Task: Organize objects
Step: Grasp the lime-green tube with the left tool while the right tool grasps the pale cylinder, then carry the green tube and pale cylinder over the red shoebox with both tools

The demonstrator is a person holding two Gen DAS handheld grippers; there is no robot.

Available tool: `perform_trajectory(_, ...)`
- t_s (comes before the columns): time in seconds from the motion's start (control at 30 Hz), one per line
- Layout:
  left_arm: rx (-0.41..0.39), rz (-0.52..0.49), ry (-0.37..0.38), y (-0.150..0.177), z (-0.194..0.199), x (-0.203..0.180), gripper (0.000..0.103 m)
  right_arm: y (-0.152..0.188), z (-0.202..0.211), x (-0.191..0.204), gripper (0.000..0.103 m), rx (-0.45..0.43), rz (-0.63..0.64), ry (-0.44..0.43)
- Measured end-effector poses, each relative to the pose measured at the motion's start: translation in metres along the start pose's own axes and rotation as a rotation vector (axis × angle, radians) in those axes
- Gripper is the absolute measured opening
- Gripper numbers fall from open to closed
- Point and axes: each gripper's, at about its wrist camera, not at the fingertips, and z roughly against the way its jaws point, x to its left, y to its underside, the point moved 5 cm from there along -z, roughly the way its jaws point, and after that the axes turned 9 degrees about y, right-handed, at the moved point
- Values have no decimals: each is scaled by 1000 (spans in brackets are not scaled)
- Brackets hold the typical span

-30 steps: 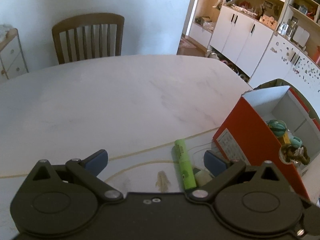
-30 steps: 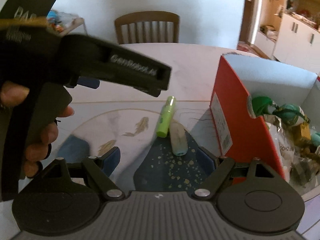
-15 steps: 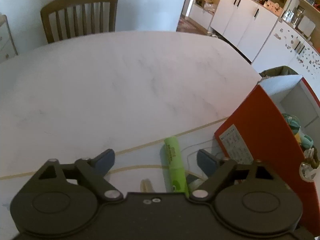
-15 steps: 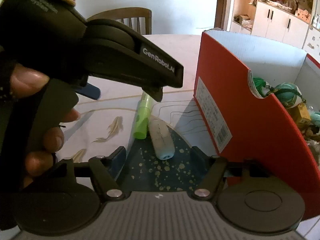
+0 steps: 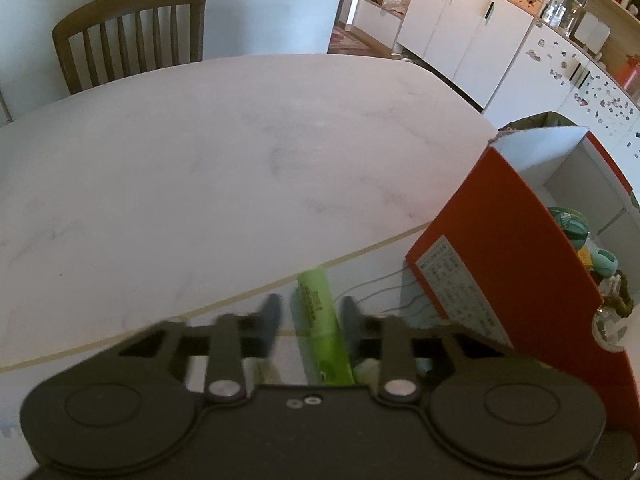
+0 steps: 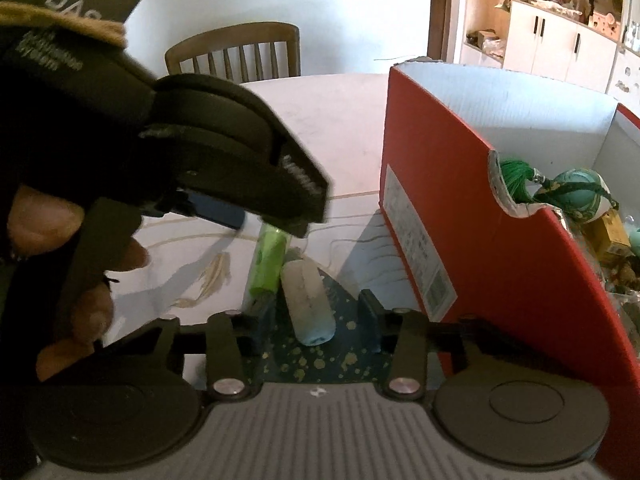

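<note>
Your left claw [image 5: 308,316] has its two pads on either side of the green tube [image 5: 320,324], with a sliver of gap visible on each side, so it is spread around the tube rather than pinching it. The tube lies flat on the surface [image 5: 240,160], pointing toward 12 o'clock from your left wrist view, with the red box [image 5: 500,248] at about 3 o'clock. Your right claw [image 6: 316,316] is spread too, straddling the pale blue tube [image 6: 308,300], which lies just beside the green one, possibly touching it. Close the left pads squarely across the green tube's body, near its middle, so it does not pivot when lifted. The left claw's right pad sits in the narrow space between the two tubes; keep it from nudging the pale one. Lift straight up before swinging toward the box, whose near wall stands tall, and clear its rim before you let go among the trinkets already inside.
</note>
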Motion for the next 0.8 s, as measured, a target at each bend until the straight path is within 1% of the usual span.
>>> perform_trajectory(0.03, 0, 1, 5, 0, 0, 0, 19, 0, 0, 0, 39, -3, 4, 1)
perform_trajectory(0.13, -3, 7, 10, -1, 1, 1, 16, 0, 1, 2, 37, -10, 22, 0)
perform_trajectory(0.17, -4, 10, 9, -2, 1, 2, 16, 0, 1, 3, 34, -12, 28, -6)
perform_trajectory(0.23, -13, 16, 9, -4, 4, 2, 15, 0, 2, 6, 30, -14, 41, -12)
perform_trajectory(0.27, -18, 15, 9, -4, 6, 2, 15, -1, 2, 7, 26, -14, 48, -18)
perform_trajectory(0.37, -31, 2, 5, -5, 12, 1, 15, 0, 4, 10, 22, -14, 63, -20)
perform_trajectory(0.53, -46, 6, 9, -1, 26, -1, 14, -2, 7, 6, 21, -3, 58, -31)
perform_trajectory(0.63, -49, 5, 17, 2, 35, -4, 14, 1, 18, 6, 21, -4, 52, -37)
perform_trajectory(0.8, -58, 10, 24, 9, 51, -9, 14, -3, 32, -1, 21, -11, 37, -56)
